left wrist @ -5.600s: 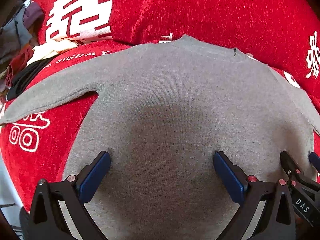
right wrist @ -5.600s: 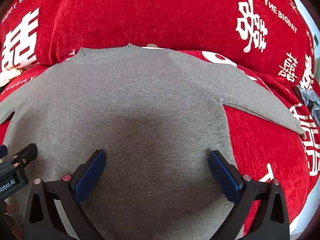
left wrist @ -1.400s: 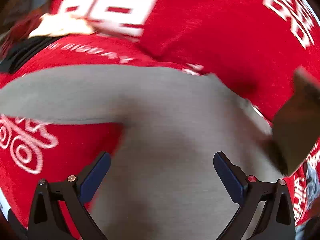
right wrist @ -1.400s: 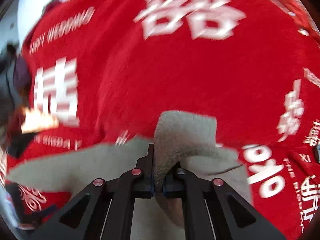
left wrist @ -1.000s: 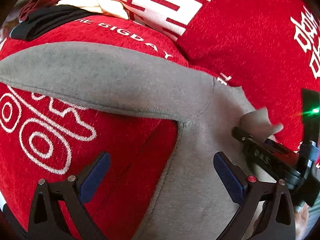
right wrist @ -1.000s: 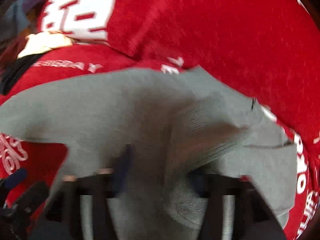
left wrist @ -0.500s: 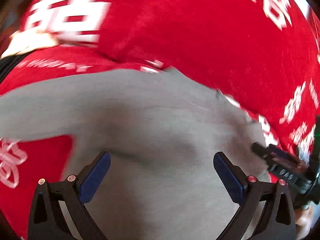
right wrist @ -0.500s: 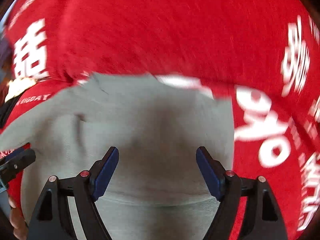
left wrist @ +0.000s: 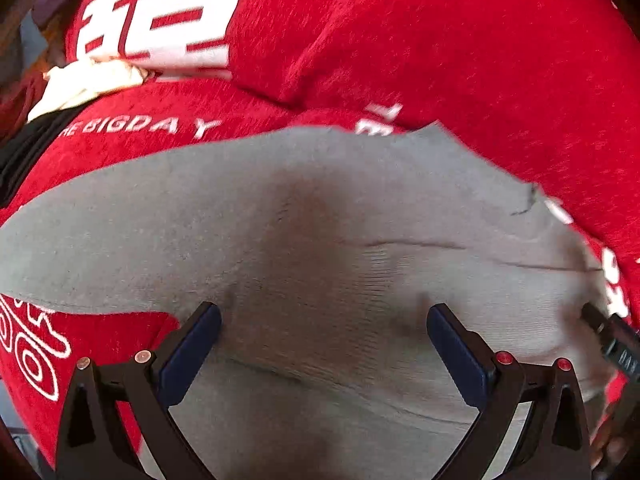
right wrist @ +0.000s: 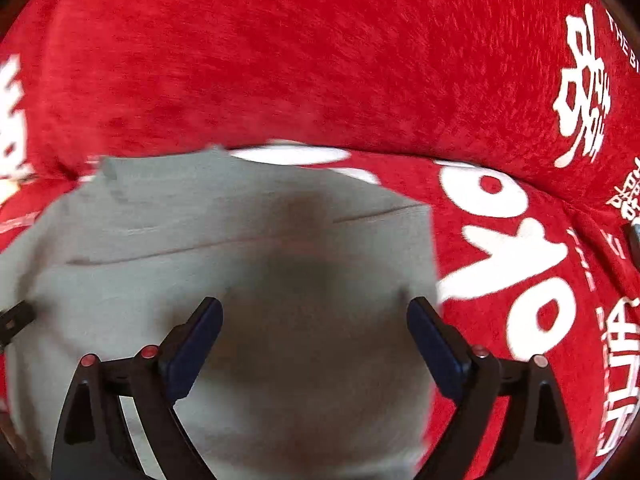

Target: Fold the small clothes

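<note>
Red plush fabric [left wrist: 440, 48] with white lettering covers the whole surface and rises behind as a cushion. On it lies the grey sweater [left wrist: 320, 240], one sleeve folded across its body, the other stretched out flat to the left. The left gripper [left wrist: 324, 340] hangs over it, jaws wide, nothing pinched. The right gripper [right wrist: 316, 336] has jaws opening, only flat knit below. A cream and black clothes pile [left wrist: 76, 88] sits far left, apart.
</note>
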